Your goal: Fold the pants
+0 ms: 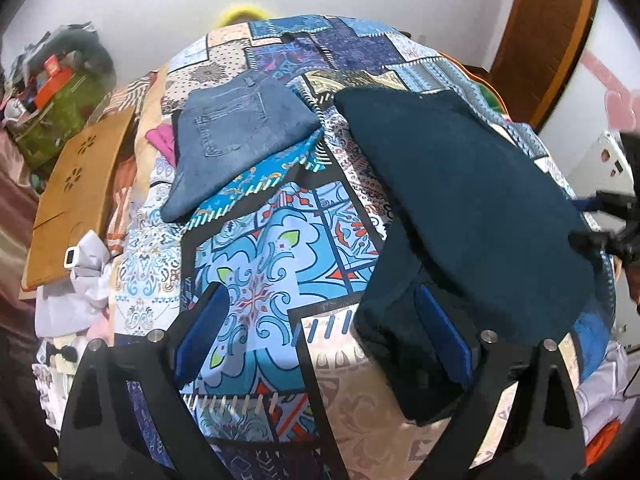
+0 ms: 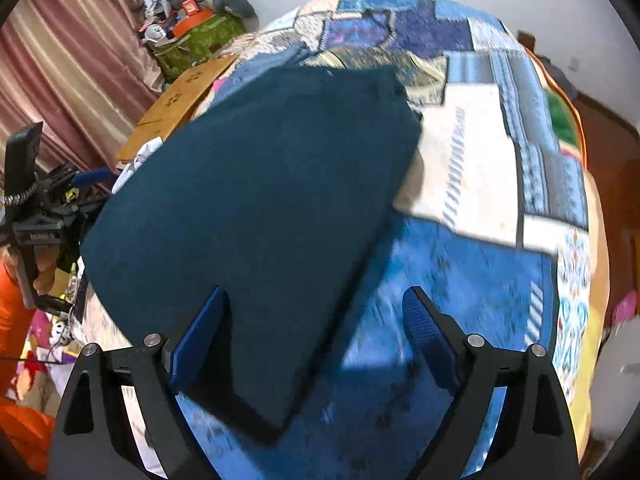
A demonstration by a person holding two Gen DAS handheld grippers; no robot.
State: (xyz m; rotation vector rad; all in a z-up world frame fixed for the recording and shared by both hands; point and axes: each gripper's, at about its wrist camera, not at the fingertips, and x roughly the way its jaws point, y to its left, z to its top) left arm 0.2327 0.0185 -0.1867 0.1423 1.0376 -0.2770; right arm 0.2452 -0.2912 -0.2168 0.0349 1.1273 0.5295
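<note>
The folded pants [image 1: 460, 184] lie on the bed [image 1: 256, 264], in the right half of the left wrist view. A folded pair of jeans [image 1: 236, 140] lies on the bed at upper left of them, apart. A board [image 1: 76, 184] sits off the bed's left edge; a bag [image 1: 64, 116] stands behind it.

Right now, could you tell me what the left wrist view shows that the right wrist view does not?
Only the left wrist view shows the folded blue jeans with their back pocket facing up, and a pink cloth beside them. Only the right wrist view shows the striped curtain and an orange sleeve. Both show the dark teal pants lying folded on the patchwork bedspread, and open jaws.
</note>
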